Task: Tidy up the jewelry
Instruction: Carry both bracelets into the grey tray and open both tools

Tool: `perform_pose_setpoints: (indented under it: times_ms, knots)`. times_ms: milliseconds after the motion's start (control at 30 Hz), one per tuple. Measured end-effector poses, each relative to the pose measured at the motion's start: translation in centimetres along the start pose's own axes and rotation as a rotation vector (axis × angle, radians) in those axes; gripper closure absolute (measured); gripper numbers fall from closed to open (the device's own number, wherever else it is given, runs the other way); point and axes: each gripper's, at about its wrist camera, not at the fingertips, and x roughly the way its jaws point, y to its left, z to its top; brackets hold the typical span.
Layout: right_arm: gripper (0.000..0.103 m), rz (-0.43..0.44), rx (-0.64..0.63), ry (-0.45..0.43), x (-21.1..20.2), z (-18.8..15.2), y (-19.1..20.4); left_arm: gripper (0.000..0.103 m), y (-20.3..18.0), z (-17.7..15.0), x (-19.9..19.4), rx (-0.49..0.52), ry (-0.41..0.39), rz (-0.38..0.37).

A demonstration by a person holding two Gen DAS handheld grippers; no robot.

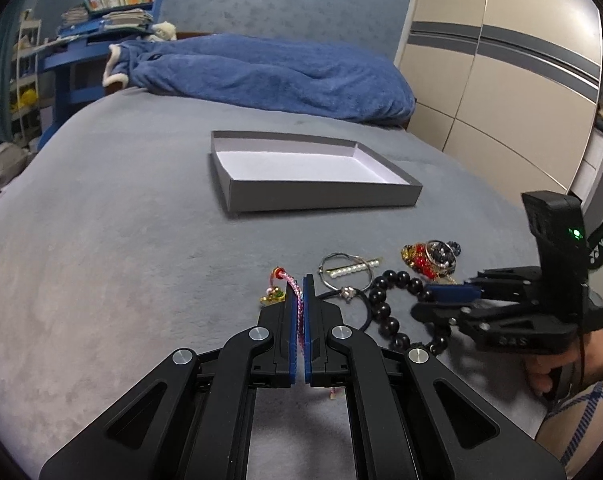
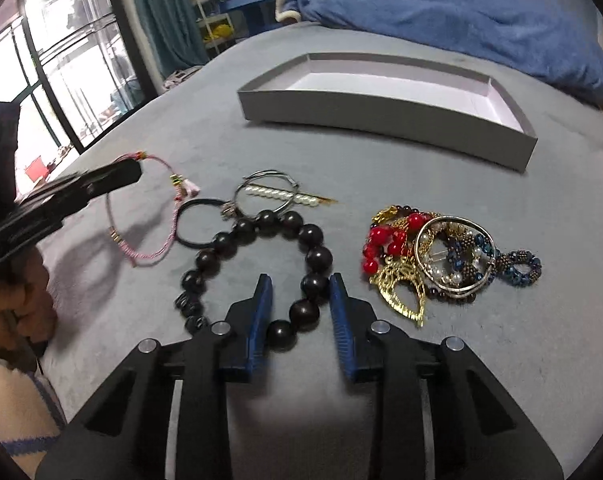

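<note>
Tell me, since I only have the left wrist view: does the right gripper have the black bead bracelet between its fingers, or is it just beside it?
Observer: The right gripper straddles the black bead bracelet. Two beads sit between its blue pads, with gaps on either side, so nothing is pressed.
Operator: And the pink cord bracelet clamped in the left gripper: is it a whole loop?
Observer: Yes. In the right wrist view it hangs from the gripper's tip as an open loop, and its shadow falls on the grey bedcover beneath.
</note>
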Motion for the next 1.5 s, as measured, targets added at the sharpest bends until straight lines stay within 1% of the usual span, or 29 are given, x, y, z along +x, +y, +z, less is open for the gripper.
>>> perform_pose_setpoints:
  times_ms: [33,100,133,267,367,433,533,667,800,867,1033,1200,1333,1433,1500]
  knots:
    - [0.073,-0.002,-0.003,0.002,0.3,0.2,0.1,0.100,0.1,0.0,0.0,-0.005,0.003,-0.003]
    - [0.080,0.006,-0.008,0.001,0.6,0.5,0.2,0.100,0.3,0.0,0.1,-0.016,0.007,-0.006]
    - [0.089,0.020,-0.008,-0.007,0.5,0.6,0.2,0.100,0.4,0.0,0.1,-0.019,0.008,-0.007]
    - [0.089,0.057,-0.023,-0.067,-0.6,0.8,0.5,0.100,0.6,0.2,-0.1,-0.037,0.001,-0.012]
    - [0.089,0.088,-0.010,-0.150,-2.9,1.3,0.0,0.100,0.4,0.8,-0.2,-0.030,-0.004,-0.019]
    - [0.089,0.098,0.005,-0.186,-4.0,1.9,-0.5,0.100,-0.1,1.6,-0.3,-0.015,-0.015,-0.026]
    - [0.089,0.105,0.017,-0.230,-5.4,3.4,-1.6,0.100,-0.9,3.5,-0.4,0.006,-0.044,-0.043]
    - [0.089,0.093,0.021,-0.261,-6.2,5.8,-3.4,0.100,-1.8,6.5,-0.2,0.031,-0.078,-0.056]
    - [0.089,0.090,0.042,-0.287,-6.9,8.1,-5.8,0.100,-2.8,9.1,0.6,0.067,-0.093,-0.061]
    - [0.089,0.090,0.049,-0.295,-7.1,9.2,-6.6,0.100,-3.2,10.4,1.0,0.079,-0.102,-0.067]
    - [0.089,0.068,0.040,-0.302,-6.7,13.0,-8.6,0.100,-3.1,14.1,2.7,0.076,-0.122,-0.073]
    - [0.089,0.042,0.049,-0.290,-4.7,15.7,-9.8,0.100,-2.3,16.7,5.3,0.049,-0.106,-0.084]
    - [0.089,0.023,0.074,-0.249,-1.5,16.6,-10.9,0.100,-1.6,16.5,7.7,0.026,-0.083,-0.068]
    - [0.089,0.014,0.111,-0.228,0.4,16.4,-11.8,0.100,-0.6,16.0,10.2,-0.001,-0.055,-0.042]
    - [0.089,-0.008,0.133,-0.207,1.5,16.1,-12.4,0.100,0.0,15.5,11.6,-0.014,-0.032,-0.015]
